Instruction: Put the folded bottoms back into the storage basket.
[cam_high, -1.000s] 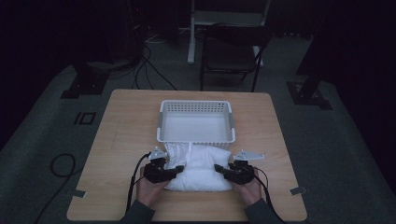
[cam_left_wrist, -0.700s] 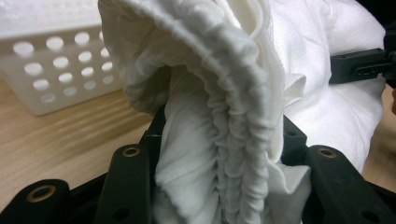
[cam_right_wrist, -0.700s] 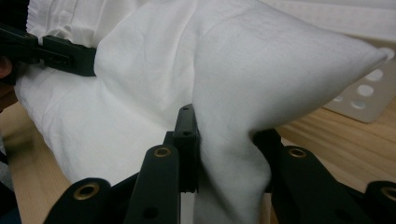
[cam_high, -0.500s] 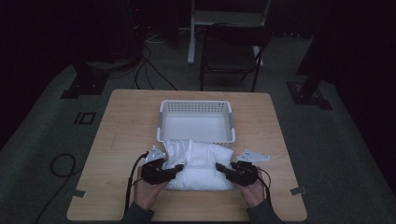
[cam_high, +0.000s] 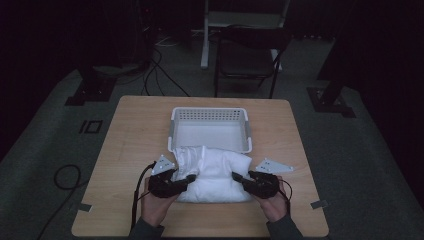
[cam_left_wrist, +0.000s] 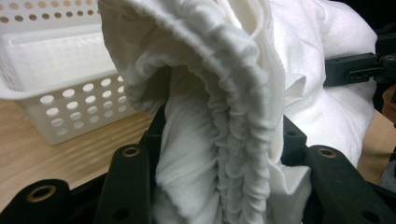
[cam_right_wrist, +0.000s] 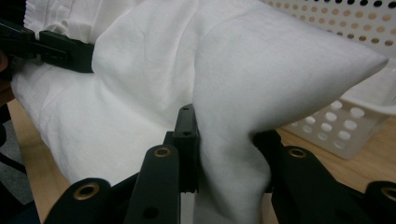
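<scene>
A folded white cloth bundle (cam_high: 212, 172) lies on the wooden table just in front of a white perforated basket (cam_high: 210, 115). My left gripper (cam_high: 189, 179) is shut on the bundle's left side, where a gathered, elastic-edged fold (cam_left_wrist: 224, 154) is pinched between the black jaws. My right gripper (cam_high: 236, 176) is shut on the bundle's right side, with a smooth fold of the cloth (cam_right_wrist: 229, 154) squeezed between its jaws. In the left gripper view the other gripper (cam_left_wrist: 359, 67) appears behind the cloth. The near edge of the bundle is lifted slightly off the table.
The basket (cam_left_wrist: 60, 102) stands close behind the bundle, its inside holding only a white liner. Bare tabletop (cam_high: 135, 135) lies left and right of the basket. A dark chair (cam_high: 247, 55) stands beyond the far table edge. Cables trail off the table's left front.
Both hands have risen a little with the cloth still gripped, and the bundle's sides have bunched up higher between them. The basket has not moved.
</scene>
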